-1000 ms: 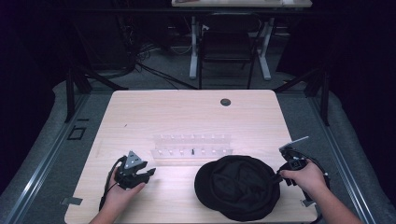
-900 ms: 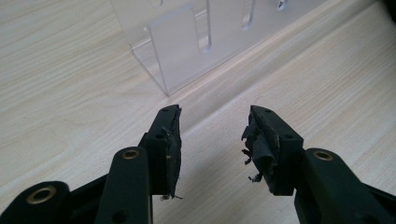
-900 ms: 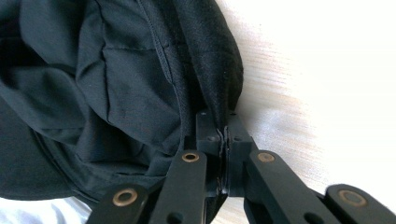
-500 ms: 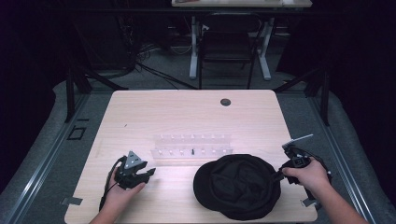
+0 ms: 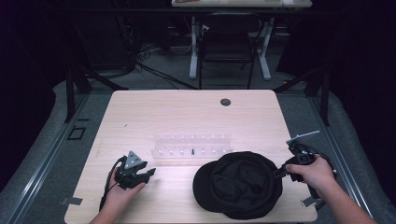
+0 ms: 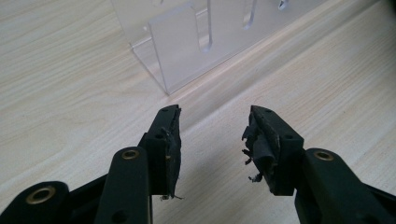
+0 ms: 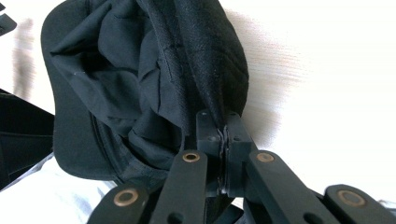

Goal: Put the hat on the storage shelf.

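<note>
Lifted a little since the earlier frame, the right gripper (image 5: 279,172) has drawn the right edge of the floppy black fabric cap (image 5: 239,183) up with it, while the left gripper (image 5: 148,171) has kept its place near the left front of the pale wooden table (image 5: 154,109). The right jaws are clenched on a fold of the cap's rim (image 7: 219,112); the cap hangs from them at the near right, inside showing. The left jaws stand apart, grasping nothing, pointed toward the clear acrylic peg rack (image 5: 192,145) at mid-table. Picking the cap up looks to be the step in hand. Next would likely be raising it clear and carrying it left and farther, toward the rack, without snagging.
</note>
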